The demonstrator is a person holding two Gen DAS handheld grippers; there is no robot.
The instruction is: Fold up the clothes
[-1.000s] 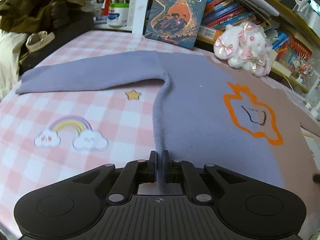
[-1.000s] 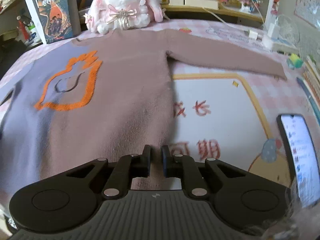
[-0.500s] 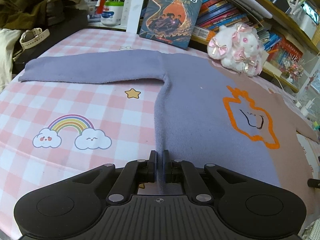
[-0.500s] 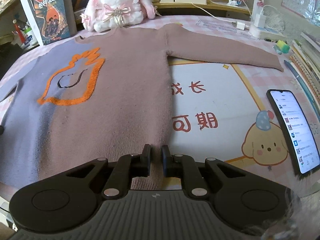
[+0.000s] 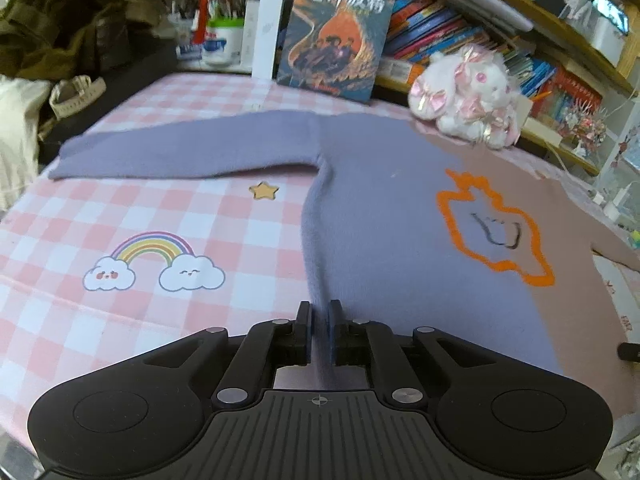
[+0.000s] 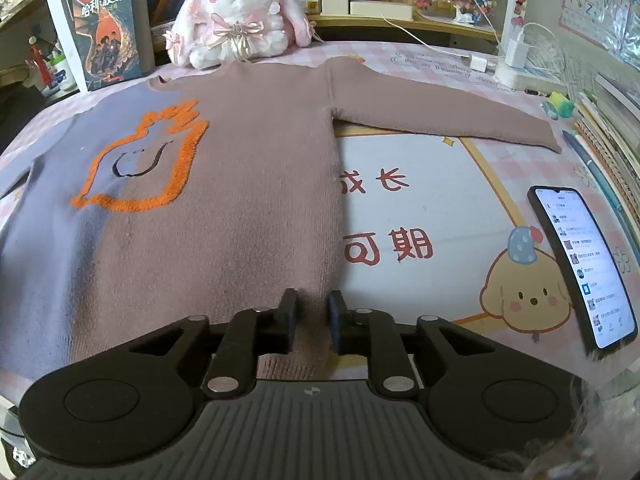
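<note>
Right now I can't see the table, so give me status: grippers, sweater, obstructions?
Left gripper shut on sweater hem. Right gripper open, straddling the hem. Sweater flat, sleeves spread. Plush rabbit at collar, phone to the right.

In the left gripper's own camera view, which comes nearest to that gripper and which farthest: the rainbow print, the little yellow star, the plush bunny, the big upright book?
Measured from the left gripper:
1. Rainbow print, nearest, on the checked cloth to the left.
2. Yellow star, farther up the cloth, slightly left.
3. Plush bunny, at the far right edge, behind the sweater.
4. Upright book, farthest, against the back shelves, though the bunny is nearly as far.
</note>
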